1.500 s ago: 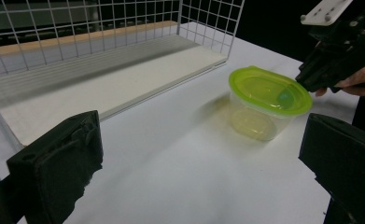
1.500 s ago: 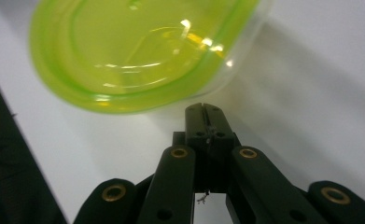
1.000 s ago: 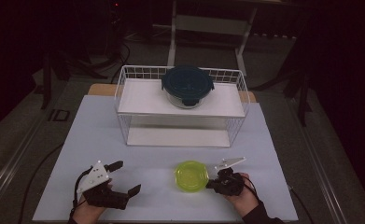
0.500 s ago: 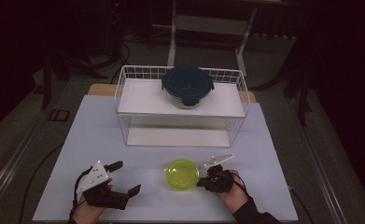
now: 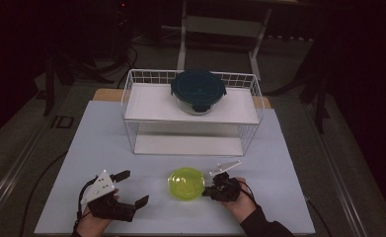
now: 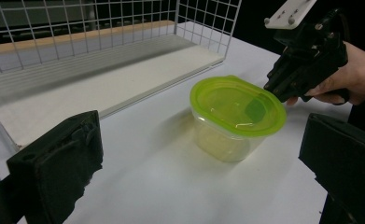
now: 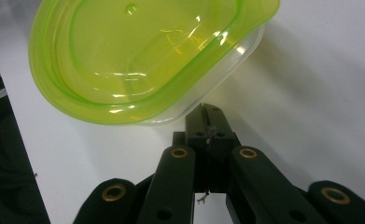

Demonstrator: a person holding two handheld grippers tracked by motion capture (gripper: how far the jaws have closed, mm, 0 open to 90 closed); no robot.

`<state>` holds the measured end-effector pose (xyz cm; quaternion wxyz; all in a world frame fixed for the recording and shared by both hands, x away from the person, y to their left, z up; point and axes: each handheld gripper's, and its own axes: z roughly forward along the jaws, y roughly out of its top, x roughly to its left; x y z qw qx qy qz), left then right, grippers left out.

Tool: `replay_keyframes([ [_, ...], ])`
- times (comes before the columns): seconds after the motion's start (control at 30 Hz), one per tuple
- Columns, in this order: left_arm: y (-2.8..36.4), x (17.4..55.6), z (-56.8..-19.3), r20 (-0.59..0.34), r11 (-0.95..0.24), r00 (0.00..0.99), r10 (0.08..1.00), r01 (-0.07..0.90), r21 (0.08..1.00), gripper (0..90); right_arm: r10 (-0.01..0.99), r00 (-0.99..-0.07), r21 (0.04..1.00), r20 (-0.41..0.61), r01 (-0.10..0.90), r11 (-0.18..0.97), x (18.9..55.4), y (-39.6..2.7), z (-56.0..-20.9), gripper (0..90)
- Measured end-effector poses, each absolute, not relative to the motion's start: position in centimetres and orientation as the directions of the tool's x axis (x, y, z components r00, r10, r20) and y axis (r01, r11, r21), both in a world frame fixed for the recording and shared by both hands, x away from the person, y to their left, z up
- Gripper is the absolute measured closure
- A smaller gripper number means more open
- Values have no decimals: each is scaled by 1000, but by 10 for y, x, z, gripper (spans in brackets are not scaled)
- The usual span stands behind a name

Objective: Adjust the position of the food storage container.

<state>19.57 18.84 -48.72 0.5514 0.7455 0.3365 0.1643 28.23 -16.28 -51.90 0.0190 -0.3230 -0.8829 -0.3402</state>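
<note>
A clear tub with a lime-green lid (image 5: pixel 186 183) stands on the white table near its front edge. My right gripper (image 5: pixel 206 191) is shut, and its closed tips touch the tub's right side just under the lid rim (image 7: pixel 138 56). The left gripper view shows that same tub (image 6: pixel 236 112) with the right gripper (image 6: pixel 271 86) against its far edge. At the front left, my left gripper (image 5: pixel 133 187) is open, a hand's width from the tub. Nothing lies between its black pads (image 6: pixel 59 168).
A white wire rack (image 5: pixel 131 98) with two white shelves stands behind the tub. A round glass container with a dark teal lid (image 5: pixel 198 91) sits on its upper shelf. The white table top (image 5: pixel 289 148) stretches to both sides.
The right gripper has moved left with its closed tips against the tub, and the tub has slid a little left across the table. The left gripper has stayed put.
</note>
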Motion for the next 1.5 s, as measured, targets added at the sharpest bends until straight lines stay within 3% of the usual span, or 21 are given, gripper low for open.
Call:
replay_keyframes([
  [0.27,189,195,-487,-121,-164,729,674,307,938,0,561,-799,593,216,564,575,282,-160,-516,889],
  [0.47,186,195,-487,-119,-176,761,637,294,939,0,588,-781,619,210,572,539,279,-173,-507,690],
  [0.5,185,195,-488,-119,-177,764,634,293,939,0,599,-774,628,206,574,525,278,-178,-504,624],
  [0.97,180,195,-483,-175,-185,775,607,352,918,0,632,-743,693,222,576,433,265,-197,-484,272],
  [1.03,179,196,-480,-192,-180,775,603,366,913,0,621,-745,701,246,579,417,265,-199,-482,164],
  [1.27,176,205,-470,-251,-159,762,597,419,894,0,650,-713,739,262,582,340,265,-203,-469,147],
  [1.5,165,221,-469,-316,-176,764,562,484,857,0,611,-724,736,322,597,319,274,-200,-466,215],
])
